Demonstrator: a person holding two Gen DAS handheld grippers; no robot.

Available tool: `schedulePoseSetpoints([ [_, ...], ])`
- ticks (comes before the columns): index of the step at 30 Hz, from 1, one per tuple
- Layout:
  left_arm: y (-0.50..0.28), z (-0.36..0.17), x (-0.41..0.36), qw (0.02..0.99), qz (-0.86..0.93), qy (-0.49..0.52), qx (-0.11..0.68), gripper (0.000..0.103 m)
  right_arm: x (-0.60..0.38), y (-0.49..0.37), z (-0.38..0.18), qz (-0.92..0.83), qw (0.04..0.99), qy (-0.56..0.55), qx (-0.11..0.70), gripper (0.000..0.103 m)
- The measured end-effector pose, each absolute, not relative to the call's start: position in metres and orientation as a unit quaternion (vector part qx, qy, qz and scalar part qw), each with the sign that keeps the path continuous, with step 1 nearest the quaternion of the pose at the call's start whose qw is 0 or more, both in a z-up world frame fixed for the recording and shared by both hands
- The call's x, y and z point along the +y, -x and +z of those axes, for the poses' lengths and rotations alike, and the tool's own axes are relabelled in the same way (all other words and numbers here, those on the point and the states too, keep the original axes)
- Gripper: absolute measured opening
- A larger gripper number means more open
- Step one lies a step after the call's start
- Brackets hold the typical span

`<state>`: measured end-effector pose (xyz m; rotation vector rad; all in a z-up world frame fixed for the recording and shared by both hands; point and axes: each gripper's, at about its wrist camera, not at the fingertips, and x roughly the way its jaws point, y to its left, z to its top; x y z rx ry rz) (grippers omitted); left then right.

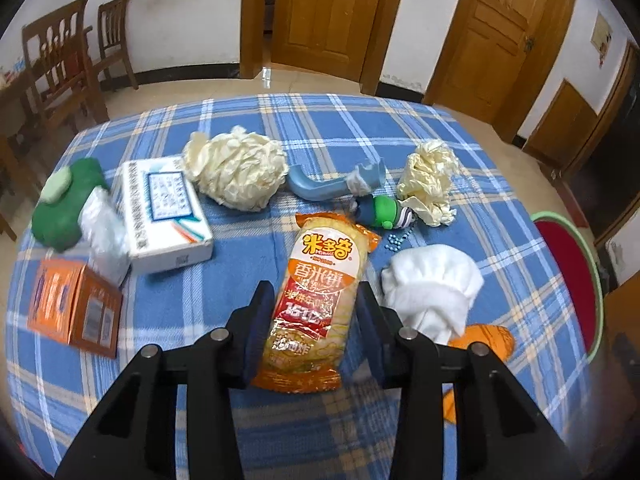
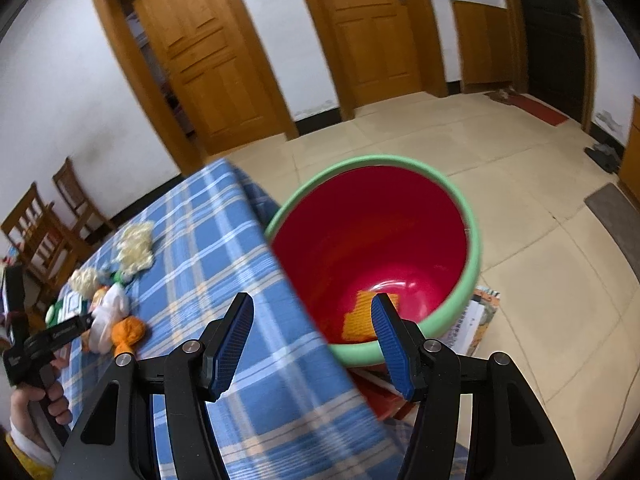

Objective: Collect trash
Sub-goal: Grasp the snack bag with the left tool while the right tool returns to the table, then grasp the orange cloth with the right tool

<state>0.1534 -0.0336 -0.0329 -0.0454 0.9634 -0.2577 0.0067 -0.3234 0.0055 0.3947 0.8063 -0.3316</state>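
Blue-checked worktop (image 1: 400, 128) holds scattered litter. Left gripper (image 1: 316, 320) has its fingers apart astride the snack packet (image 1: 320, 292); the slick film may slip out. Right gripper (image 2: 312, 344), fingers apart and empty, hovers over the bin (image 2: 472, 256).

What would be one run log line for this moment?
left claw: open around orange rice-cracker snack bag | right claw: open, empty | red bin with green rim: beside table, orange item inside

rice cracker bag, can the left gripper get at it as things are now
Probably yes. The left gripper is open with its fingers either side of the rice cracker bag, which lies flat on the plaid cloth. Nothing sits between them; the white cloth is just beside the right finger.
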Motion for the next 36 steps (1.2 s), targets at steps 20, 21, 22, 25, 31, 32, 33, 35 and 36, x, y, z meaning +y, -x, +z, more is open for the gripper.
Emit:
schedulePoseSetpoints([
  [20,-0.112,-0.010,0.018,0.896,-0.093,0.072,0.429,0.042,-0.219,-0.070,-0.013,-0.005,0.885,-0.136,0.446,0.063],
  [21,-0.112,-0.010,0.018,0.895,-0.093,0.073,0.430,0.042,-0.215,-0.074,-0.016,0.003,0.882,-0.137,0.452,0.063],
  [22,-0.111,-0.011,0.019,0.895,-0.092,0.074,0.430,0.042,-0.210,-0.076,-0.019,0.008,0.879,-0.139,0.456,0.063],
  [25,-0.111,-0.013,0.021,0.894,-0.093,0.077,0.432,0.042,-0.198,-0.081,-0.024,0.022,0.875,-0.139,0.463,0.063],
  [31,-0.109,-0.013,0.024,0.896,-0.091,0.079,0.428,0.042,-0.179,-0.084,-0.032,0.038,0.870,-0.119,0.476,0.060],
  [32,-0.109,-0.012,0.024,0.896,-0.091,0.080,0.428,0.042,-0.177,-0.084,-0.033,0.040,0.870,-0.116,0.478,0.057],
  [33,-0.108,-0.012,0.025,0.896,-0.091,0.080,0.427,0.042,-0.175,-0.084,-0.034,0.041,0.869,-0.114,0.480,0.050],
  [35,-0.108,-0.012,0.026,0.897,-0.089,0.080,0.426,0.042,-0.171,-0.085,-0.036,0.040,0.870,-0.102,0.481,0.043],
  [36,-0.108,-0.011,0.027,0.897,-0.089,0.081,0.425,0.042,-0.169,-0.084,-0.036,0.037,0.872,-0.091,0.480,0.037],
])
